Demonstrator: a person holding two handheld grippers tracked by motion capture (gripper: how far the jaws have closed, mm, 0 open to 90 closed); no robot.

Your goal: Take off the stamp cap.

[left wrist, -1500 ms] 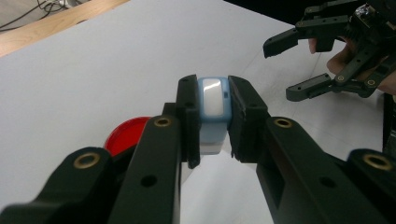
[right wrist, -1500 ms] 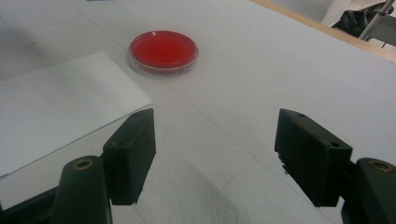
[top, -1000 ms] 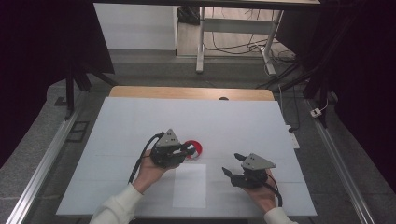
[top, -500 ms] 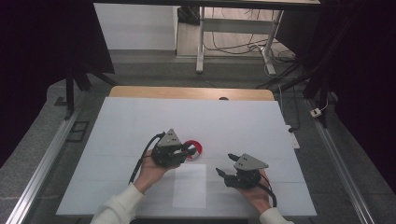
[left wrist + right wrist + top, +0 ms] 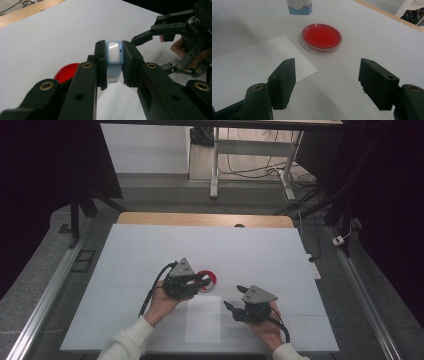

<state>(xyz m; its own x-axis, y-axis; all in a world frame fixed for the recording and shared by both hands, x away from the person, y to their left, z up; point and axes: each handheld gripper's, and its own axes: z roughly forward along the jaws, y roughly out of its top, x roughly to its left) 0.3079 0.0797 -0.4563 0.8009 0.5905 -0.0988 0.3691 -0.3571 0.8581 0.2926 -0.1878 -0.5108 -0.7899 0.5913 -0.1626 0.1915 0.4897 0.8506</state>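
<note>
White worktop fills the middle of the high view, dark floor and cable clutter behind it at the top of the frame. At centre, the left claw is clamped tight on a small pale-blue and white block, jaws pressed against both of its sides and holding it clear of the surface. Just under and beside it, a little to the right in the high view, sits the red dish, a shallow round thing with a clear rim, flat on the worktop. In the right gripper view that dish lies dead ahead at upper centre, with the held block hanging above it at the top edge. A white paper sheet lies in the lower middle, between the two hands.

The right claw comes in from lower right, jaws spread wide and nothing between them, pointed toward the dish but well short of it.

My read: the block is being kept poised over the dish while the free claw lines up on it. The next move calls for that claw to close the gap low and level, straddle the rim, and pinch gently so the dish doesn't skate on the smooth surface.
</note>
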